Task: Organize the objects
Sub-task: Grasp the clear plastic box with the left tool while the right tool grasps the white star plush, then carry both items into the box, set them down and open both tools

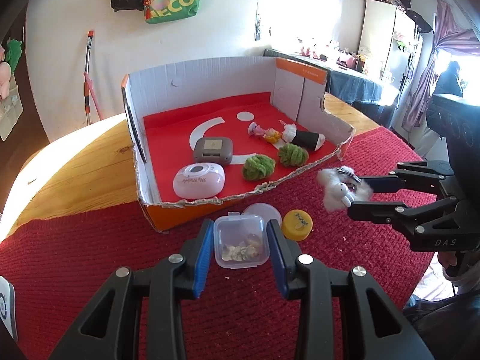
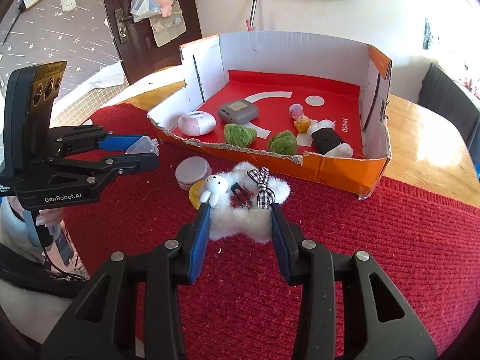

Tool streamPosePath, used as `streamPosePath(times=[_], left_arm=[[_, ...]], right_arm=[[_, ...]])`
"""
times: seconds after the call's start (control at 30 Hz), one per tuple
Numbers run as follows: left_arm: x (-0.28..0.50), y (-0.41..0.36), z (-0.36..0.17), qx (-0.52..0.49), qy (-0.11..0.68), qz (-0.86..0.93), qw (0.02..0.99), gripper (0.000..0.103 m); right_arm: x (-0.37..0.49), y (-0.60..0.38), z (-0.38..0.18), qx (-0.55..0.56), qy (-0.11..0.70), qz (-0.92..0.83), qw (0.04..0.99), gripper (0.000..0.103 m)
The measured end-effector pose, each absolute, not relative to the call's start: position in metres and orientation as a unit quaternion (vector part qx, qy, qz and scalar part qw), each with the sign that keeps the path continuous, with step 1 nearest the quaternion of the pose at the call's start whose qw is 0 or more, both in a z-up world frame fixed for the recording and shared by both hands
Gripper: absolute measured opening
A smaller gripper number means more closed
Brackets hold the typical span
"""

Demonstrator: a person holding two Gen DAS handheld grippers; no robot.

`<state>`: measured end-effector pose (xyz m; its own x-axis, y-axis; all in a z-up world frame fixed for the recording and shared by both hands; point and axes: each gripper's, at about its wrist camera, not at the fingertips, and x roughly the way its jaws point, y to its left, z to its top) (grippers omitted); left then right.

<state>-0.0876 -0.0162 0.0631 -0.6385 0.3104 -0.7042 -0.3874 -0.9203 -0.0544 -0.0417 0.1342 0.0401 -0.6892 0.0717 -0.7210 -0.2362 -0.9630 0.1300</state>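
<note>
I am holding a small clear plastic box [image 1: 239, 241] in my left gripper [image 1: 239, 250], its blue pads [image 1: 201, 258] pressing on the box's two sides; pale bits are lying at the bottom of it. From the right wrist view the box [image 2: 143, 147] is showing only as a clear corner between the fingers, above the red cloth [image 2: 375, 240].

My right gripper [image 2: 240, 231] is clamping a white fluffy star clip [image 2: 249, 207] — a small white rabbit figure [image 2: 213, 189] and a checked ribbon bow [image 2: 264, 189] are sitting on its face. From the left view the clip [image 1: 342, 187] is hanging just outside the near wall of the cardboard box [image 1: 210, 75].

Just beyond the clear box, a round clear lid [image 1: 262, 211] and a yellow cap [image 1: 297, 225] are lying on the cloth, touching or nearly so — I cannot tell which.

Inside the cardboard box, on its red floor: a white oval case [image 1: 198, 180], a grey case [image 1: 212, 150], two green yarn balls [image 1: 258, 168] [image 1: 292, 155], a black-and-white plush roll [image 1: 304, 138] and small pink and yellow figures [image 1: 265, 132].

The cloth is covering part of a wooden table [image 1: 84, 162].
</note>
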Motion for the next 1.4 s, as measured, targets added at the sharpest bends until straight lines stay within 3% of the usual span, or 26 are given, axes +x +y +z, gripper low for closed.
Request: streamPosePath(times=[0.3, 0.63, 1.2, 1.4], left_arm=[[-0.094, -0.014, 0.09, -0.365, 0.04, 0.911, 0.19, 0.037], [-0.165, 0.014, 0.125, -0.374, 0.077, 0.911, 0.158, 0.037], [-0.272, 0.038, 0.081, -0.46, 0.14, 0.873, 0.078, 0.038], [-0.289, 0.032, 0.068, -0.485, 0.12, 0.863, 0.074, 0.038]], right_arm=[[-0.037, 0.132, 0.07, -0.356, 0.106, 0.926, 0.069, 0.037], [-0.095, 0.184, 0.105, -0.373, 0.091, 0.913, 0.138, 0.037], [-0.195, 0.242, 0.076, -0.478, 0.056, 0.848, 0.223, 0.038], [-0.209, 0.253, 0.059, -0.505, 0.058, 0.828, 0.235, 0.038]])
